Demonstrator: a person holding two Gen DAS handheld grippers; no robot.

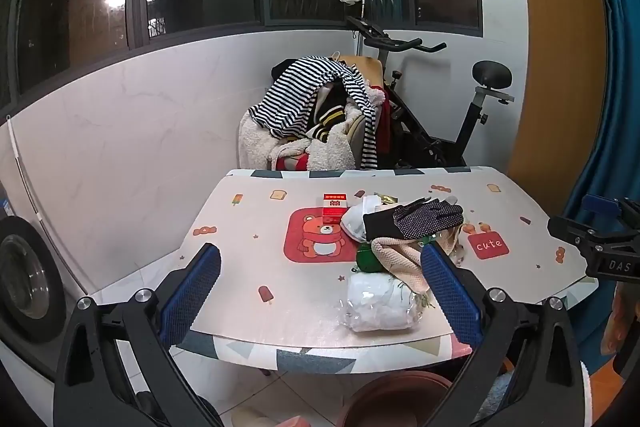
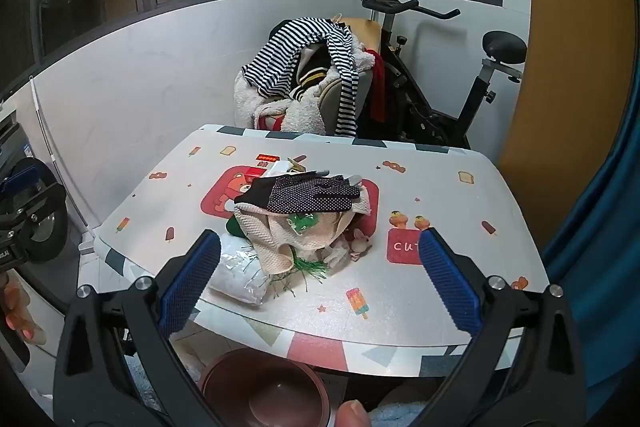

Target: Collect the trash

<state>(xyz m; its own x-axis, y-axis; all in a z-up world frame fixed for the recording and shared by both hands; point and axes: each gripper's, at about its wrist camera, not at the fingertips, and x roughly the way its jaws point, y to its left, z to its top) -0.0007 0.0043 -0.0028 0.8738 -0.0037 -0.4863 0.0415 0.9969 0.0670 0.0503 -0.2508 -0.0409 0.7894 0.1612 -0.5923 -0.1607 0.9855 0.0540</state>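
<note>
I hold my left tool and my right tool wide apart with nothing in them, just above the near edge of the counter, where the trash pile sits in the middle under a black dotted glove.
</note>
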